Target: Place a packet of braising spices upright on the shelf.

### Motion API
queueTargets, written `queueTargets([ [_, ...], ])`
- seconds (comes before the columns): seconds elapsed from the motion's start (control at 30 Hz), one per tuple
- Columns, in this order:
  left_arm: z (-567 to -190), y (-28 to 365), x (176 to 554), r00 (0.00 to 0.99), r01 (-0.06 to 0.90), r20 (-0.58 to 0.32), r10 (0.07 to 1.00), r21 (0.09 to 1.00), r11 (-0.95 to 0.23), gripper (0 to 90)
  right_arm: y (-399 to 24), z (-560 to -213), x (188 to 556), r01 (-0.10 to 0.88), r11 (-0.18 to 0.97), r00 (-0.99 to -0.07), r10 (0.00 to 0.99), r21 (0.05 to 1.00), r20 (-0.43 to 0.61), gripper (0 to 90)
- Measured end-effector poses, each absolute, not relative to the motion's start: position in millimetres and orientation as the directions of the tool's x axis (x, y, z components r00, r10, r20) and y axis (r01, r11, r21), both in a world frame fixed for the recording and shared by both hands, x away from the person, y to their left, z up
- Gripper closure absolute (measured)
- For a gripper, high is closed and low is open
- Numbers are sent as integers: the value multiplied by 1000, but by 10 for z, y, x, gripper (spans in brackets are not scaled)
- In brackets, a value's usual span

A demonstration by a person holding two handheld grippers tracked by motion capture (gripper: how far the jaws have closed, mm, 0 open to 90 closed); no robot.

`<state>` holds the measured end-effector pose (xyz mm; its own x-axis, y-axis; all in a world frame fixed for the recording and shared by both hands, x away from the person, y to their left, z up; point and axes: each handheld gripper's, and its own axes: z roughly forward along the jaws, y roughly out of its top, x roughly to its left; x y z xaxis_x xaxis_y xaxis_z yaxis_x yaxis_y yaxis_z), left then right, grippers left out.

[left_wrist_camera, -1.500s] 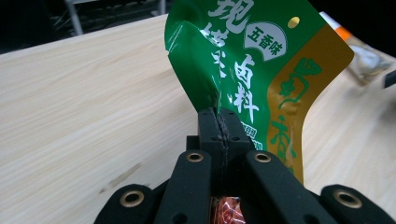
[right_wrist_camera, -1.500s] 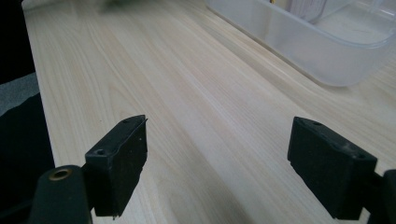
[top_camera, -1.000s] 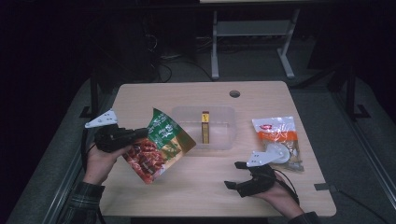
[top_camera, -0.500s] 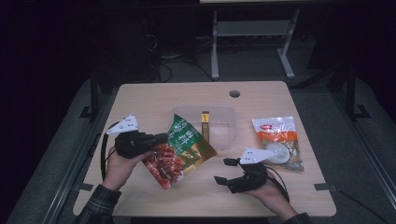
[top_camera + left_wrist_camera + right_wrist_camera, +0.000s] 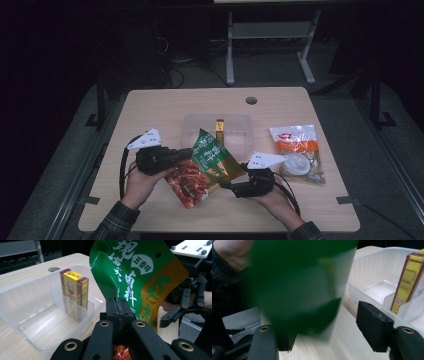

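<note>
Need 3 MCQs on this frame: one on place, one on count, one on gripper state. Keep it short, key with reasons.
1. Where is the yellow box?
A. Upright in the clear tub
B. Flat on the table
C. In the right gripper

2. How many snack bags are on or over the table?
A. One
B. Two
C. Four

3. What is the left gripper doing?
A. Open, holding nothing
B. Shut on the green bag
C. Shut on the tub's rim

Key:
1 A: the left gripper view shows the box standing in the tub.
2 B: the high view shows the green bag and a white-and-orange bag at the table's right.
3 B: the left gripper view shows its jaws pressed together on the bag's edge.
</note>
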<state>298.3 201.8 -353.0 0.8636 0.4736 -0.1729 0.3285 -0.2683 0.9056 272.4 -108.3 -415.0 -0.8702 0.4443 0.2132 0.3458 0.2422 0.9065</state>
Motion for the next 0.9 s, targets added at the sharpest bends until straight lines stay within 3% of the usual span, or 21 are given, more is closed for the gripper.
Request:
queueTargets([
  [0.13,-3540,1993,2970,868,330,-184,462,908,-259,900,-1063,-4148,2747,347,220,-872,433,912,227,438],
  [0.3,-3561,1966,2967,870,328,-183,458,908,-261,900,-1030,-4152,2785,360,203,-879,402,911,258,651],
  [0.5,-3597,1966,2974,871,335,-198,451,908,-249,899,-1083,-4115,2791,382,157,-872,387,911,299,802],
  [0.67,-3625,1950,2962,876,327,-179,448,903,-278,897,-1137,-4083,2800,386,141,-872,379,912,311,873],
  [0.9,-3698,1932,2912,881,310,-140,451,892,-329,890,-1186,-4045,2836,391,193,-883,355,900,308,890],
])
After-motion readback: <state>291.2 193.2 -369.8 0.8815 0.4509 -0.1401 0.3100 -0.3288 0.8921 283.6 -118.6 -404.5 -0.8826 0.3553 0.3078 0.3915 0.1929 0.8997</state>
